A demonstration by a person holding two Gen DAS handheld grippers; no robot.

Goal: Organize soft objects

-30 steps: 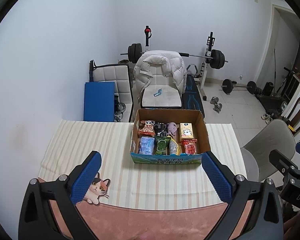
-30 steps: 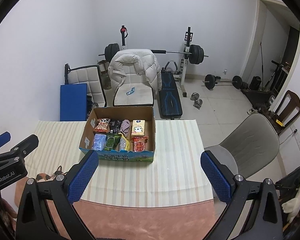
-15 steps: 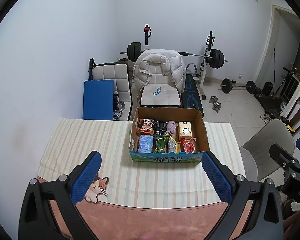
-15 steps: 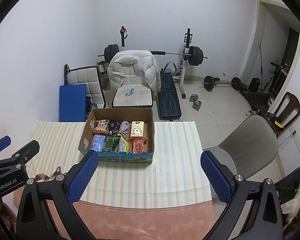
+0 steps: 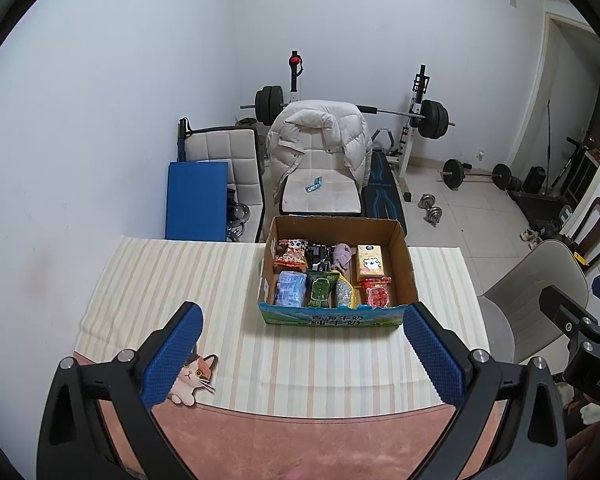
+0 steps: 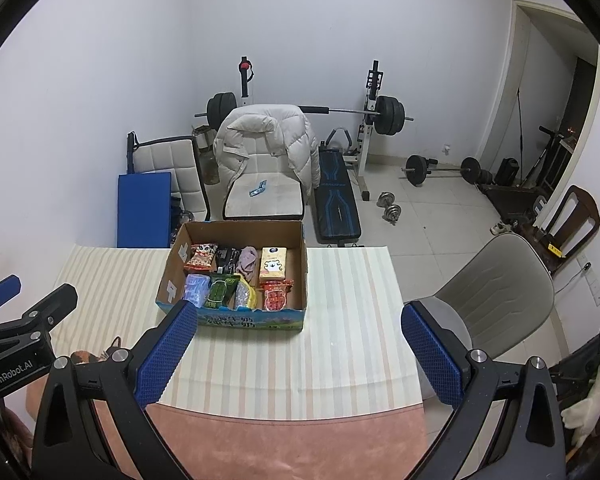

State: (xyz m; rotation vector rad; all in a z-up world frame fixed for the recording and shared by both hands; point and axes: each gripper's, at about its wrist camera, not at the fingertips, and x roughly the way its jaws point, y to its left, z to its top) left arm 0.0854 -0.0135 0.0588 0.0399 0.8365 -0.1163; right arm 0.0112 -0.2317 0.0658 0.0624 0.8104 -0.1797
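Note:
A cardboard box point(image 5: 408, 268) stands on the striped tablecloth point(image 5: 172, 280), holding several soft packets: an orange snack bag point(image 5: 291, 255), a blue pack point(image 5: 289, 289), a green packet point(image 5: 320, 289), a red packet point(image 5: 378, 297), a yellow carton point(image 5: 369, 262) and a mauve cloth point(image 5: 342, 255). The same box shows in the right wrist view point(image 6: 304, 264). My left gripper point(image 5: 302, 354) is open and empty, above the table's near edge. My right gripper point(image 6: 300, 350) is open and empty, high above the table in front of the box.
A cat-shaped item point(image 5: 192, 376) lies by the left fingers. A grey chair point(image 6: 496, 284) stands right of the table. Behind the table are a chair with a white jacket point(image 5: 320, 148), a blue pad point(image 5: 196, 200) and a weight bench with barbells point(image 5: 384, 196).
Both grippers have drawn up and back a little, so the box and table look smaller and farther. Both stay open and empty.

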